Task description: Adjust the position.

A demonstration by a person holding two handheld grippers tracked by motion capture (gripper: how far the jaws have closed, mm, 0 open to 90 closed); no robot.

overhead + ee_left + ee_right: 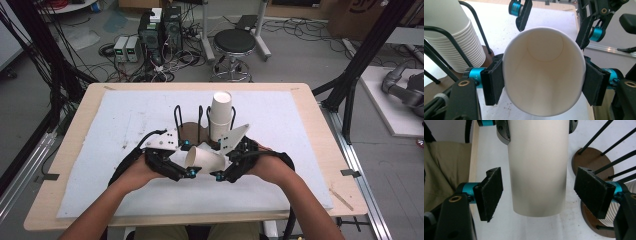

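Note:
A white paper cup (202, 157) lies on its side above the white mat, in front of the rack. My left gripper (186, 159) is shut on it near the rim; in the left gripper view the cup (544, 75) faces me mouth first, and both pads (492, 82) press its sides. My right gripper (541, 195) straddles the closed end of the cup (537, 170), with its pads (490, 192) standing clear on both sides, so it is open. A tall stack of white cups (220, 115) stands upright in the wire rack (192, 131).
The rack has a round brown base (591, 157) and black wire posts just behind the grippers. A white mat (115, 125) covers the wooden table (75, 125). A stool (234, 42) and computer cases (160, 30) stand on the floor beyond the far edge.

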